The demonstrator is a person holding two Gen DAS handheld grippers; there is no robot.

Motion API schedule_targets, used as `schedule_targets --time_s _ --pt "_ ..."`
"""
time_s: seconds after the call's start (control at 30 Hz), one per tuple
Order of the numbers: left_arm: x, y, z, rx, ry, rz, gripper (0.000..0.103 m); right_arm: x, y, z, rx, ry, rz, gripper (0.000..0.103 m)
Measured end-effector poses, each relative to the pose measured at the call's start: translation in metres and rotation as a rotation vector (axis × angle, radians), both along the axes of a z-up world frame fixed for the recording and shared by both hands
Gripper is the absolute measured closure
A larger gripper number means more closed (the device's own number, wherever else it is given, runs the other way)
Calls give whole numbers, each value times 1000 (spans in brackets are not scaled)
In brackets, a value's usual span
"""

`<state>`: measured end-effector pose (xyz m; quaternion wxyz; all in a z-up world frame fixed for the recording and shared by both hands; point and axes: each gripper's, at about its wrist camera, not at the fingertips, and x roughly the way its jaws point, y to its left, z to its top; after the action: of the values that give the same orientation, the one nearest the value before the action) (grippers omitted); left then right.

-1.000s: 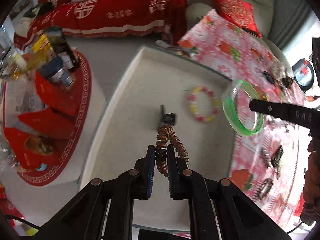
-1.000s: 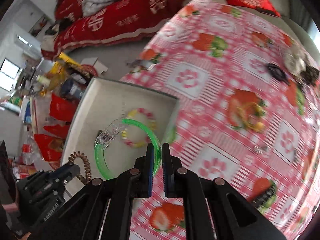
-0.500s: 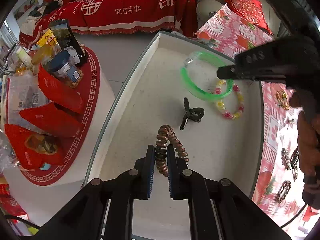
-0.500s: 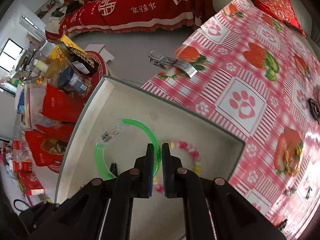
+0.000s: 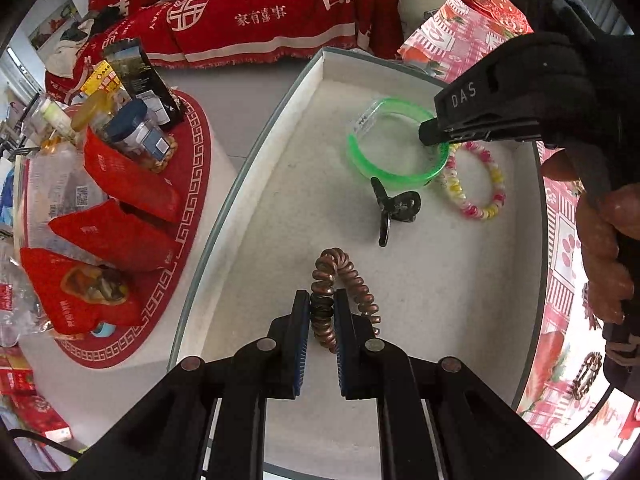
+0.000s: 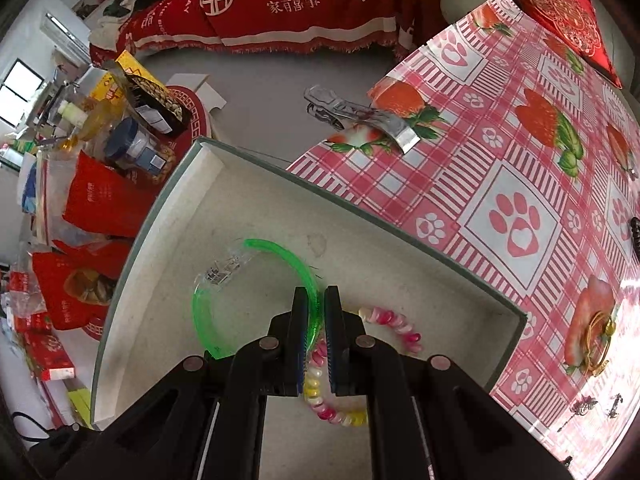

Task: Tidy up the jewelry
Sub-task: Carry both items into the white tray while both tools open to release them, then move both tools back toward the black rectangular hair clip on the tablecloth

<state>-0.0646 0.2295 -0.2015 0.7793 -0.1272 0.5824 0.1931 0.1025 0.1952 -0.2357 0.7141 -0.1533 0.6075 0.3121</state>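
My left gripper [image 5: 322,304] is shut on a brown spiral hair tie [image 5: 340,276], held low over the floor of a white tray [image 5: 256,184]. My right gripper [image 6: 317,300] is shut on a green translucent bangle [image 6: 200,312], which hangs just above the tray's far part. In the left wrist view the same bangle [image 5: 360,152] sits under the right gripper [image 5: 430,136]. A pink, yellow and white bead bracelet [image 5: 486,196] and a black hair claw [image 5: 396,208] lie on the tray floor. The bracelet [image 6: 384,320] lies partly under my right fingers.
The tray stands on a pink checked tablecloth [image 6: 500,160] with strawberry and paw prints. A gold ring piece [image 6: 596,344], a silver clip [image 6: 360,116] and small dark pieces lie on the cloth. To the left stands a low round table [image 5: 132,200] with red packets and jars.
My right gripper carried the green bangle from over the tablecloth into the tray and lowered it beside the bead bracelet. My left gripper sank a little with the hair tie.
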Motion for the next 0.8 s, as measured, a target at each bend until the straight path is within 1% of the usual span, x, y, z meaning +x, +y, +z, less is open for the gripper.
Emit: schedule_targets --time_s 0.2,0.27,0.3,0.33,0.37,0.4,0.43,0.47,0.5,0.6,0.77,0.8 --pt "1 -3 5 20 6 -9 85 0 -1 3 18 13 0 92" --pt "1 -3 8 18 2 -13 85 0 -4 7 32 18 -3 85" --pt "1 -3 9 20 1 -15 85 -1 -6 10 45 22 -6 75" --pt "1 -4 10 22 1 -17 84 -1 -7 13 54 22 -9 61" --pt "1 -5 11 26 1 -19 61 0 -9 16 65 22 -12 55" --pt "1 -6 13 33 1 -17 11 -1 -12 21 82 20 -18 52" --pt "0 -6 16 54 -6 -4 0 -1 -14 24 89 19 -21 52" --pt "-1 -7 21 79 -30 7 0 -1 -16 27 96 20 -25 52" --pt "-1 -8 26 81 -42 -3 0 -2 -18 30 104 23 -29 52" --pt "2 -11 31 78 -36 -18 0 -3 -28 42 124 22 -48 51" --pt "7 -18 40 74 -47 -60 0 -1 -58 60 148 13 -104 38" --pt "9 -21 43 63 -44 -74 0 -1 -69 65 151 7 -124 33"
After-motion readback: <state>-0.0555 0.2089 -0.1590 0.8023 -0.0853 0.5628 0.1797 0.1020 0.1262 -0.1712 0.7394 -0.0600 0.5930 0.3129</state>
